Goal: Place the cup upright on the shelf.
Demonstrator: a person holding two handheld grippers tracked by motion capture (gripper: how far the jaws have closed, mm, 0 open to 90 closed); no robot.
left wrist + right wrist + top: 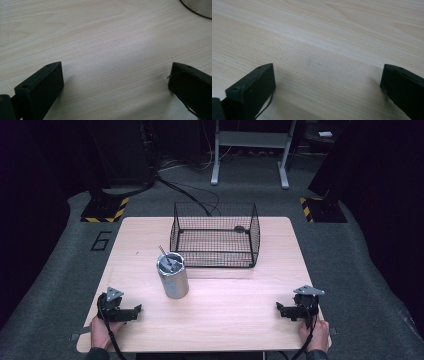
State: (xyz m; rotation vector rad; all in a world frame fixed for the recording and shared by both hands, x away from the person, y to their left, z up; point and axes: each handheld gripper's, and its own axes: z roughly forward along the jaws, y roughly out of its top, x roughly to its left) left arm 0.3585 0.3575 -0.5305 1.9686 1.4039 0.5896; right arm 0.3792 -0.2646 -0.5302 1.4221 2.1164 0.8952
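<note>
Hands rest both wide-jawed tools [134, 311] [281, 309] on table [225, 320].

The high view is looking forward and down over the whole wooden table [240, 320], while both gripper views are skimming that same tabletop from very close, each facing out between its own jaws, the left one catching the metal cup's [197, 7] base.

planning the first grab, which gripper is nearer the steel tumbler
The left gripper: the steel tumbler stands just beyond it, while the right gripper sits across the table.
</note>
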